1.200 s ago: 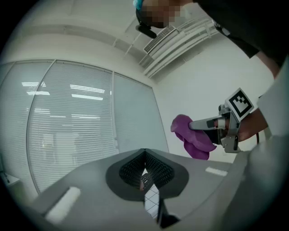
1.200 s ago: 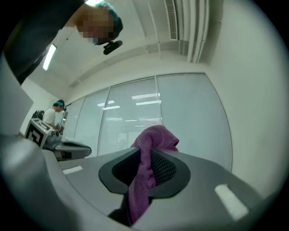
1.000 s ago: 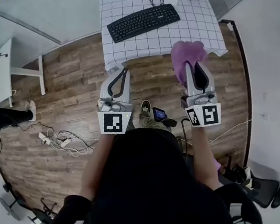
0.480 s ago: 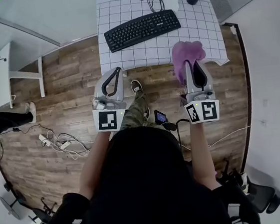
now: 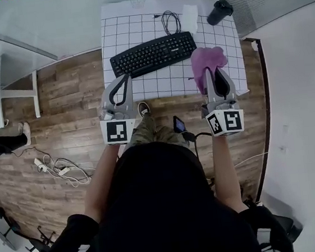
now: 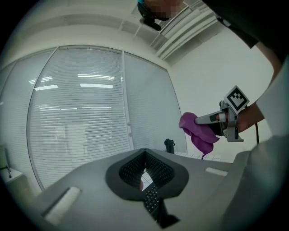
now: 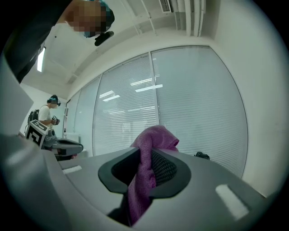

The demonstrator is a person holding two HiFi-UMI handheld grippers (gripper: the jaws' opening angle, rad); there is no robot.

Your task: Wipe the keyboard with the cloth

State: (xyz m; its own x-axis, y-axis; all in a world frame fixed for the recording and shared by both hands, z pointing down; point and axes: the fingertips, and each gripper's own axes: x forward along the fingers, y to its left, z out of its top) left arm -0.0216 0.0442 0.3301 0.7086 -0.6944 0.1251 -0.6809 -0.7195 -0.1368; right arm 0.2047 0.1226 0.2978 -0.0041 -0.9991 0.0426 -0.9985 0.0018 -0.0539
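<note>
**Cloth clamped in the right hand-held gripper, keyboard untouched on the desk**

From my feed, the right hand-held gripper [image 5: 211, 72] is closed on the purple cloth [image 5: 207, 60]. Its own view shows the fabric pinched between the two pads, bunching above them and hanging below. The cloth sits over the near right part of the desk [image 5: 224, 41], just beside the right end of the keyboard [image 5: 153, 54] and apart from it (I cannot tell whether it brushes the checked surface).

The left hand-held gripper [image 6: 145, 154] has its jaws pressed together with nothing between them. In the head view it points at the desk's near edge, close to the keyboard's left end. Keys show through the gap below its pads.

The black keyboard lies slanted across the middle of the desk, its right end farther away. Behind it lies a coiled cable [image 5: 171, 20], and a dark cup [image 5: 219, 11] stands at the far right corner.
</note>
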